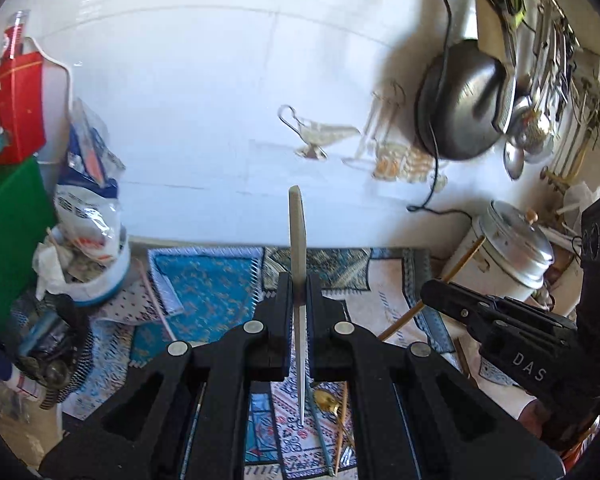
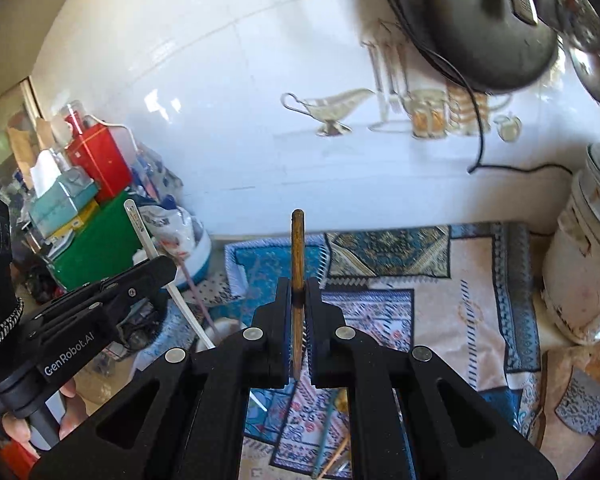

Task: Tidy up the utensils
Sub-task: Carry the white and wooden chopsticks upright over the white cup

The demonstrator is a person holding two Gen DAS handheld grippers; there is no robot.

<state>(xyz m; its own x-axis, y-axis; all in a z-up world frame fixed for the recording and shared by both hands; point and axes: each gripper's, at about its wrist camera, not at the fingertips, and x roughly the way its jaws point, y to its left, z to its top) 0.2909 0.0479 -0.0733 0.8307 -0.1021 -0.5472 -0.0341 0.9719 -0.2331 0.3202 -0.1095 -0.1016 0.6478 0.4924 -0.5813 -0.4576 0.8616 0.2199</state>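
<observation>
My left gripper (image 1: pixel 299 280) is shut on a white chopstick (image 1: pixel 298 232) that stands upright between its jaws above the patterned mat (image 1: pixel 204 292). The same chopstick (image 2: pixel 140 232) and left gripper (image 2: pixel 160 270) show at the left of the right wrist view. My right gripper (image 2: pixel 299 284) is shut on a brown wooden chopstick (image 2: pixel 298 248), also upright. In the left wrist view that gripper (image 1: pixel 432 288) sits at the right with the brown chopstick (image 1: pixel 464 258) slanting through it. Several loose utensils, a teal stick (image 1: pixel 320 432) and a gold spoon (image 1: pixel 326 400), lie on the mat below.
A white tiled wall (image 1: pixel 220 100) stands behind the mat. Bags and a white tub (image 1: pixel 92 240), a green box (image 1: pixel 8 240) and a red box (image 1: pixel 18 100) crowd the left. A black pan (image 1: pixel 460 104) hangs on the wall. A metal canister (image 1: pixel 512 248) stands right.
</observation>
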